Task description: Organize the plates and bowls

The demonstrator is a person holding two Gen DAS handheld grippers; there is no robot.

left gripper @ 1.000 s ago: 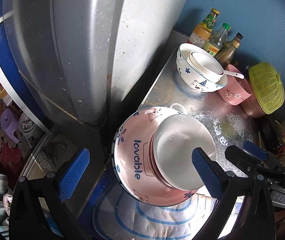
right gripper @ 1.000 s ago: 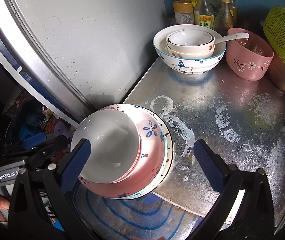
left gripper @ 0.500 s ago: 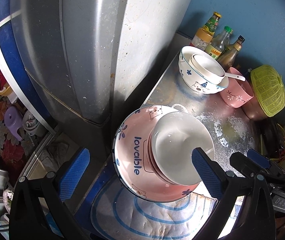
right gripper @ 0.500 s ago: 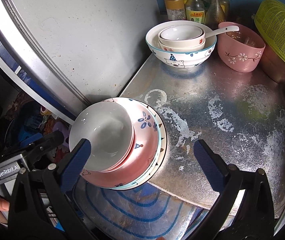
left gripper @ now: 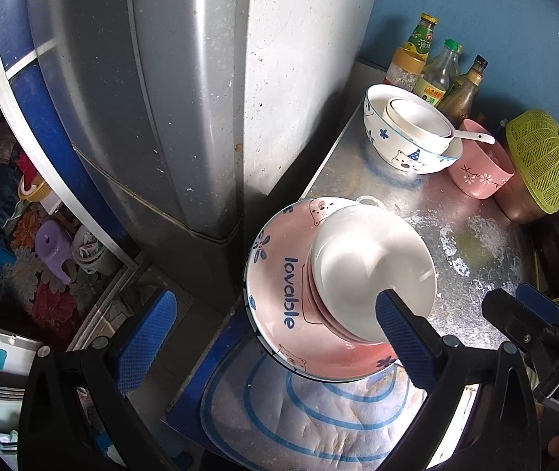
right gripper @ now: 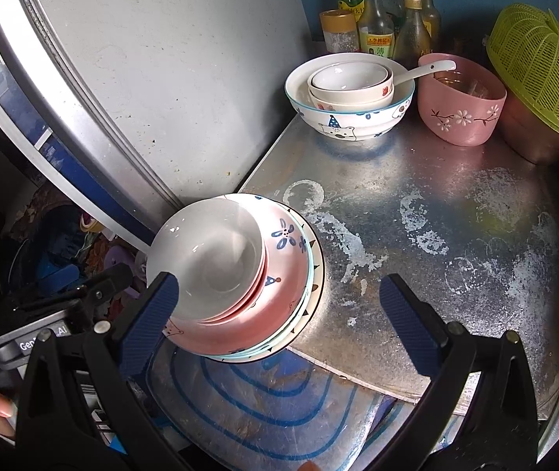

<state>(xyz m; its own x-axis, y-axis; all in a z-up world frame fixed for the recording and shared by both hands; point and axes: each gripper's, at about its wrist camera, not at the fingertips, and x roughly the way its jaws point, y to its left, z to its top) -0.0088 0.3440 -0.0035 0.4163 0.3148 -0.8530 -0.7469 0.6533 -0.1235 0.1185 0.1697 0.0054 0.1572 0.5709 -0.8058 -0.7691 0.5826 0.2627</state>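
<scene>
Plates and bowls are being kept in 2 groups on the metal counter [right gripper: 456,204]. A white bowl [right gripper: 208,259] is sitting nested in pink bowls [right gripper: 279,274] on a plate stack [right gripper: 312,290] at the counter's near left corner, seemingly overhanging the edge, beside the refrigerator [right gripper: 169,70]. At the back, a patterned bowl [right gripper: 350,117] is holding 2 smaller bowls [right gripper: 350,82], probably nested to save room, just beside a pink container [right gripper: 459,114] and below the bottles [right gripper: 377,27].

Both tools are being held spread and empty: the left gripper [left gripper: 271,337] is being kept with the near stack just inside its right finger, the right gripper [right gripper: 279,318] with the stack just inside its left finger. Nothing is being pinched. The overhang is being judged a tipping risk, so a move inward is likely being prepared.
</scene>
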